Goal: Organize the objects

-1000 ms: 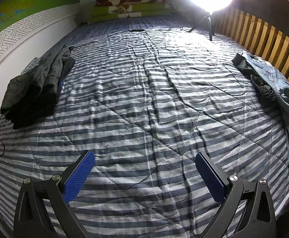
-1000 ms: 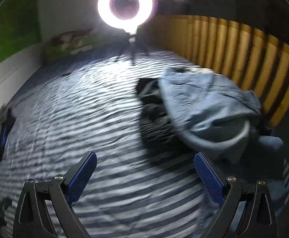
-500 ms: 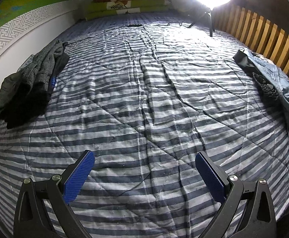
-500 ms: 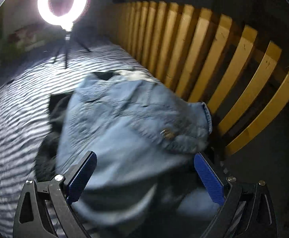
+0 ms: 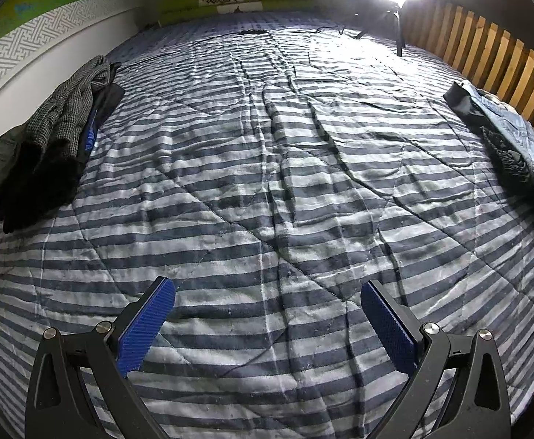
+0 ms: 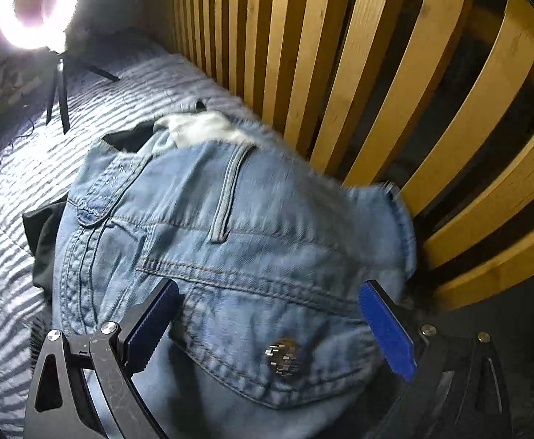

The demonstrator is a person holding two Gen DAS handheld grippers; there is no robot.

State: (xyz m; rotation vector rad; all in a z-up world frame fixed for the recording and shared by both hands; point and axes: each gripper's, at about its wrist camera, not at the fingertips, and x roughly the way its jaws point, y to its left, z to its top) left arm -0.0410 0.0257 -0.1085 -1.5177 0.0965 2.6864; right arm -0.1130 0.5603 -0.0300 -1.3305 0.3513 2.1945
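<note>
The right claw (image 6: 267, 325) has closed in over the jeans (image 6: 230, 237), fingers spread, gripping nothing. The left claw (image 5: 267, 323) still hovers spread above the striped bed (image 5: 267, 183).

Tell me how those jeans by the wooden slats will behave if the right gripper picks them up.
The jeans lie crumpled, so they will probably sag and unfold. Thick denim likely feels heavy. They lie on dark clothes, which might drag along. The right gripper is open above them.
</note>
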